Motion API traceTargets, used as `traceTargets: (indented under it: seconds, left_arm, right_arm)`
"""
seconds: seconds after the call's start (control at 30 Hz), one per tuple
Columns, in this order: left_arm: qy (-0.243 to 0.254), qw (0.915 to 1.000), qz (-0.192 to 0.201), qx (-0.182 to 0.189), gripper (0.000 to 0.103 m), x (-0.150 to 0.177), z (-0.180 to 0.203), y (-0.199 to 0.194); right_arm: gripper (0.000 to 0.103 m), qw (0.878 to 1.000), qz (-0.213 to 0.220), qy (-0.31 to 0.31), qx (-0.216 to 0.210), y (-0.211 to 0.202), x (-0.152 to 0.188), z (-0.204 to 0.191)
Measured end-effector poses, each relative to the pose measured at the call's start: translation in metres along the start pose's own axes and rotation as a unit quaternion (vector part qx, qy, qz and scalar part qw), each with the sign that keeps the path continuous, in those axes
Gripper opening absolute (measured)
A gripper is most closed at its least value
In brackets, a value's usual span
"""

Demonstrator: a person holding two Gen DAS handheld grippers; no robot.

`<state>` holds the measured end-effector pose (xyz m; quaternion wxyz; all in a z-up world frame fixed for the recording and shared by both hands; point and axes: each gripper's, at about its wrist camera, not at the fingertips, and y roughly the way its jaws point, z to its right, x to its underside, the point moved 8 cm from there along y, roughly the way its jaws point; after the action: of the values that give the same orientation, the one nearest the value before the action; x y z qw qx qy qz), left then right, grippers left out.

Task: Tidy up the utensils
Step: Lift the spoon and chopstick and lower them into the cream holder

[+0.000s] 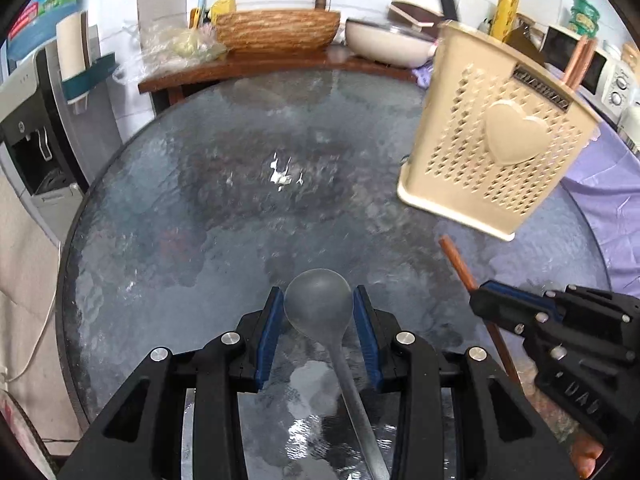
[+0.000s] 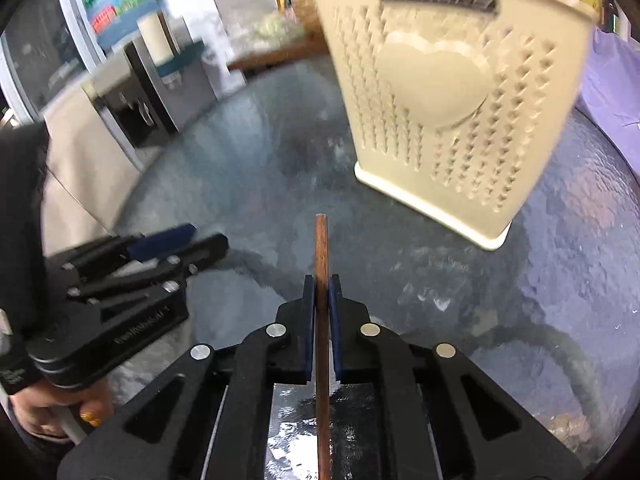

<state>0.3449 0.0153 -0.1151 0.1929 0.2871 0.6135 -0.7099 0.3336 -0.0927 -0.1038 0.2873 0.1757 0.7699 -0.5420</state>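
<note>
A cream perforated utensil holder (image 1: pixel 496 136) with a heart on its side stands on the round glass table (image 1: pixel 200 200); it also shows in the right wrist view (image 2: pixel 448 92). Brown chopsticks (image 1: pixel 578 62) stick out of its top. A grey translucent spoon (image 1: pixel 318 304) lies between the pads of my left gripper (image 1: pixel 318 308), bowl forward; the jaws stand at the bowl's sides with slight gaps. My right gripper (image 2: pixel 321 300) is shut on a brown chopstick (image 2: pixel 321 248) that points toward the holder. The right gripper also shows in the left wrist view (image 1: pixel 516 308), and the left gripper in the right wrist view (image 2: pixel 176 244).
A wooden side table (image 1: pixel 248 68) behind the glass table carries a woven basket (image 1: pixel 276 30), a plastic bag and a white pan (image 1: pixel 384 42). A water dispenser (image 1: pixel 36 128) stands at left. A microwave (image 1: pixel 600 72) and purple cloth (image 1: pixel 608 168) are at right.
</note>
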Motion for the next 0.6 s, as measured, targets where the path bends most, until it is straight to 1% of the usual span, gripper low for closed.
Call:
traceTargets:
  seconds: [0.03, 0.17, 0.33, 0.6]
  left_arm:
    - [0.002, 1.0, 0.007, 0.004, 0.035, -0.002, 0.003, -0.005]
    - [0.006, 0.9993, 0.033, 0.014, 0.035, -0.01, 0.011, -0.024]
    - [0.019, 0.9964, 0.077, 0.029, 0.035, -0.023, 0.029, -0.056]
    - [0.034, 0.9921, 0.113, 0.044, 0.035, -0.036, 0.054, -0.083]
  right_arm:
    - [0.008, 1.0, 0.015, 0.002, -0.007, -0.009, -0.004, 0.001]
    - [0.008, 0.997, 0.052, 0.02, -0.046, -0.041, -0.014, 0.006]
    - [0.007, 0.993, 0.096, 0.024, -0.069, -0.084, -0.023, 0.013]
    - [0.007, 0.988, 0.125, 0.017, -0.083, -0.125, -0.027, 0.019]
